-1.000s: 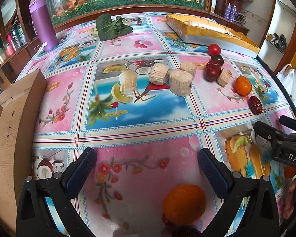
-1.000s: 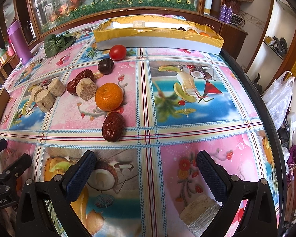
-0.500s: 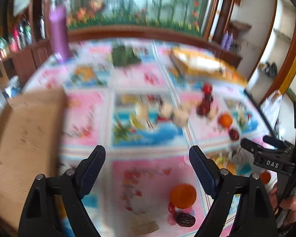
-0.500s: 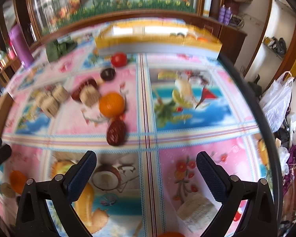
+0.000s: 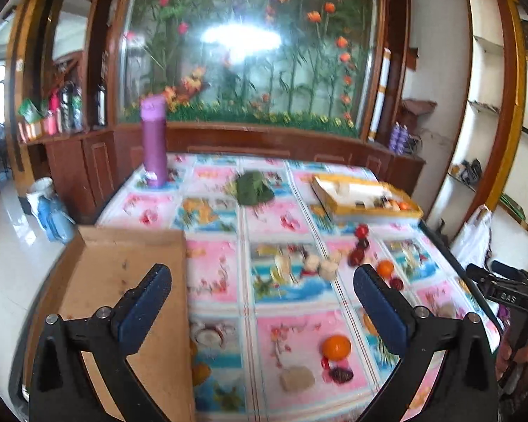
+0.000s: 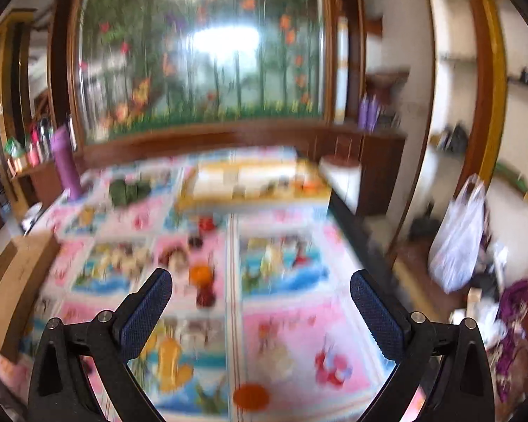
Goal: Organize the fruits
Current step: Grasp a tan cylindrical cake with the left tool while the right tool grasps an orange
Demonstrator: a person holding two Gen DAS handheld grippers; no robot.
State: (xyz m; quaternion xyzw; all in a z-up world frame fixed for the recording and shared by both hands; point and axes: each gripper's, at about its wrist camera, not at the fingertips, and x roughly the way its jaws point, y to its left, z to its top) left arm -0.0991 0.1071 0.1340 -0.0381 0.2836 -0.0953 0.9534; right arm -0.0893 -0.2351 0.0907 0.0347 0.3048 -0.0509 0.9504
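**Both grippers up and empty, fruit scattered on table**

Roughly left to right, landmark is the yellow box (image 5: 366, 198) at the far right of the table (image 5: 281, 218). Cardboard box (image 5: 123, 281) sits far left of it, at the near left table edge, open and looking empty. Left gripper (image 5: 264, 302) is spread wide, nothing between its fingers, held above the table. Purple bottle (image 5: 154, 140) stands far left of the yellow box, a green leafy bundle (image 5: 253, 190) just left of it. Pale round chunks (image 5: 320, 265) lie nearer than the yellow box, with dark red fruits (image 5: 359, 249) and a small orange (image 5: 384, 267) right of them. A second orange (image 5: 336, 347) lies much nearer still, beside a beige chunk (image 5: 296, 378) and a dark date-like fruit (image 5: 340, 374). Some fruit already seems to be in the yellow box's right end, too small to name. Right gripper (image 6: 260, 307) is likewise spread and empty; its view is badly blurred.

Judgement: between picks, no fruit in hand. Next move likely calls for dropping a gripper over one loose fruit, the near orange being handiest, centring the fingers on it before pinching. Round fruit may roll if nudged off-centre.
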